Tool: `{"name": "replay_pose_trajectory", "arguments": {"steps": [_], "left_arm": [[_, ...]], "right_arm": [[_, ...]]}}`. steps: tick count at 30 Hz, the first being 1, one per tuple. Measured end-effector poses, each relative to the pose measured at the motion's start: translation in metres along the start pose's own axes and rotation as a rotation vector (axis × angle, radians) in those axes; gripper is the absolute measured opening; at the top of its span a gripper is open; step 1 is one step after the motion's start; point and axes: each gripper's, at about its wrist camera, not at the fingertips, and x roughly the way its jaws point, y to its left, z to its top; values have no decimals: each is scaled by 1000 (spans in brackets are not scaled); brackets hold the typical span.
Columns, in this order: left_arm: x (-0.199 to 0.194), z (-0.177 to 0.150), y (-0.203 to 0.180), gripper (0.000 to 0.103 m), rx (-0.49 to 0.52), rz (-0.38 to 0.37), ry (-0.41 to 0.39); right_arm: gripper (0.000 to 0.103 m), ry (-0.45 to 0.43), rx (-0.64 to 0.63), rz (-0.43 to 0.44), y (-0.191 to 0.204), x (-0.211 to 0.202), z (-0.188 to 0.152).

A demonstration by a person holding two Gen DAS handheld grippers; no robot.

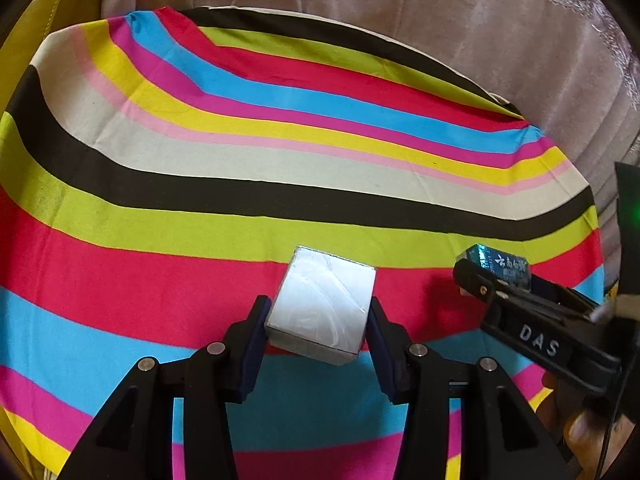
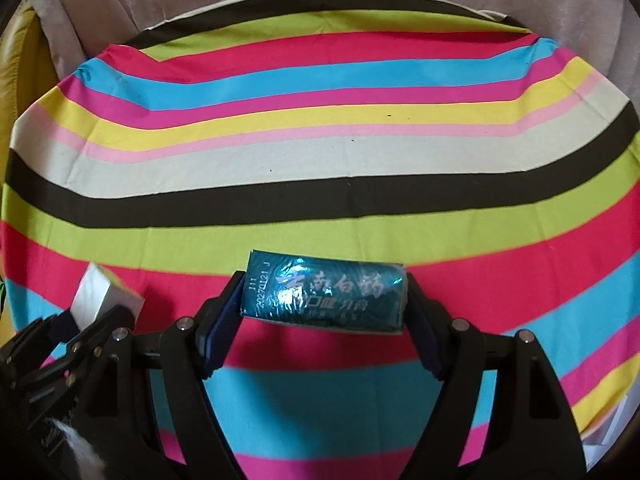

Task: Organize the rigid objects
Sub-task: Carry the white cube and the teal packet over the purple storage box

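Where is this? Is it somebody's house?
Probably a home, maybe a living room. There's a bright striped cloth over a table, soft beige fabric behind like a sofa or curtain, and a yellow cushion beside it.

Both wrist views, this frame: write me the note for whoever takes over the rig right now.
Left gripper: fingers shut on the silver box, held tilted above the striped cloth.
Right gripper: fingers clamp the teal box by its two ends, also lifted off the cloth.
The two boxes hang side by side, apart, silver to the left of teal.
Done: both boxes picked up.
Left: set each down in its place. No target spot shows on the cloth, so where they go cannot be told from these views.
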Motion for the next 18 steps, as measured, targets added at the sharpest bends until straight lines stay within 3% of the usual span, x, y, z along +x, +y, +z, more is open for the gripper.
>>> {"name": "replay_pose_trajectory", "arguments": {"steps": [11, 18], "left_arm": [[-35, -18, -34, 48, 40, -26, -29], [-54, -37, -57, 48, 63, -98, -4]], "right_arm": [[77, -40, 47, -6, -32, -54, -36], [77, -51, 76, -12, -53, -86, -59]]}}
